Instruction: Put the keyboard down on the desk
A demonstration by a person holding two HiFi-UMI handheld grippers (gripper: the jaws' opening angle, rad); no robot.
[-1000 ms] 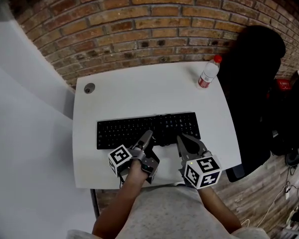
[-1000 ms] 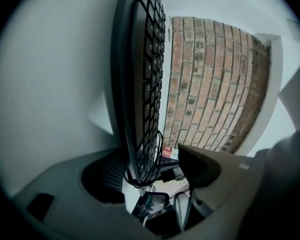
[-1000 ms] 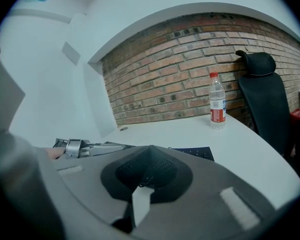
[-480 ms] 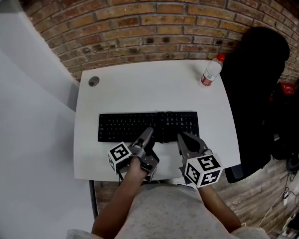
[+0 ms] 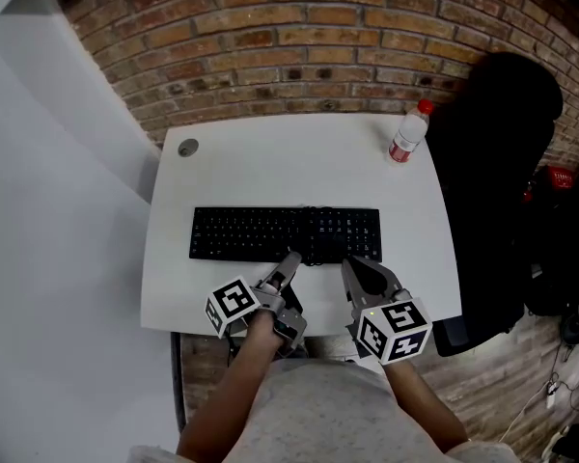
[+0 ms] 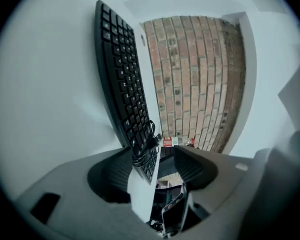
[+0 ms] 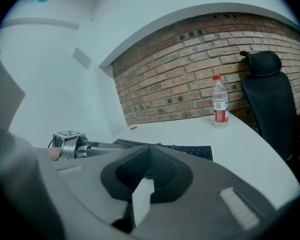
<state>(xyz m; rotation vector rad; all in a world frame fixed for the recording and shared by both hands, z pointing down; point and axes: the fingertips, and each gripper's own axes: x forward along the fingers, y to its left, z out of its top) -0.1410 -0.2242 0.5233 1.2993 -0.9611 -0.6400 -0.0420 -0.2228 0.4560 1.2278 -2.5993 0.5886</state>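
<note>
1. A flat black rectangular plastic keyboard (image 5: pixel 285 234) is seen lying level on the white desk with rounded corners (image 5: pixel 270 167), on its near half. The task is judged all but done.
2. The left gripper (image 5: pixel 288 261) is held at the keyboard's near edge. Its jaws stand apart and are closing. A coiled black cable (image 6: pixel 145 145) at that edge is seen in the gap just beyond them, but it is not pressed by the pads.
3. The right gripper (image 5: pixel 355 270) is held near the same edge. Its jaws are brought together, with nothing between them.
4. The cable coil or the keyboard's edge could be pinched if the left jaws are closed fully where they are. The keyboard would then be dragged toward the desk's front edge as the gripper is drawn back.
5. A clear plastic bottle with a red cap and red label (image 5: pixel 405 138) stands well apart at the far right corner and is unlikely to be disturbed.
6. No writing can be read. The bottle's label and the key legends are too small.
</note>
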